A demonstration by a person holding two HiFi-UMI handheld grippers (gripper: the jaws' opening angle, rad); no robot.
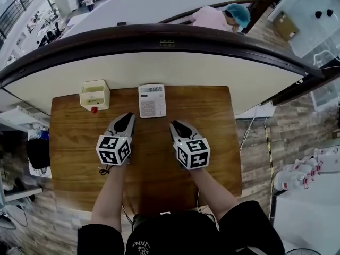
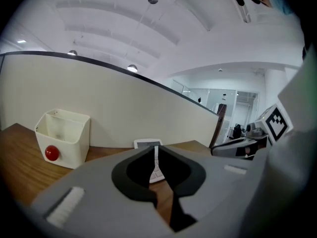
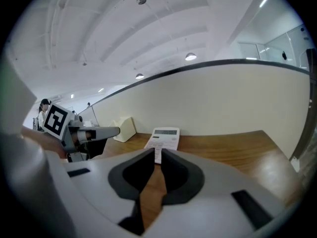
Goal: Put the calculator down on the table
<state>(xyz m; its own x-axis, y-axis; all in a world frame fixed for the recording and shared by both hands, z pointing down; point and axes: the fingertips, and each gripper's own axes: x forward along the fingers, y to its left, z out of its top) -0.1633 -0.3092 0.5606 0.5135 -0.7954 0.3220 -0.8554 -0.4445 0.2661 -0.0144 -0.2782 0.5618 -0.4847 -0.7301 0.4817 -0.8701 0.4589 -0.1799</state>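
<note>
Grey left tool, right tool closing, empty.

Table: wood, glossy varnish w/ visible grain. Calculator, upper ctr: smooth matt plastic. Box, upper left: smooth cream plastic.

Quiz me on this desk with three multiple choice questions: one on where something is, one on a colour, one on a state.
1. In the head view, where is the calculator relative to the cream box? A) to its right B) to its left C) inside it
2. The round knob on the box is: A) green B) red C) blue
3. The calculator is: A) standing on edge B) held in the air C) lying flat on the table
Answers: 1 A, the box stands left of it along the far edge; 2 B, it shows bright red; 3 C, it rests face up on the wood.
</note>
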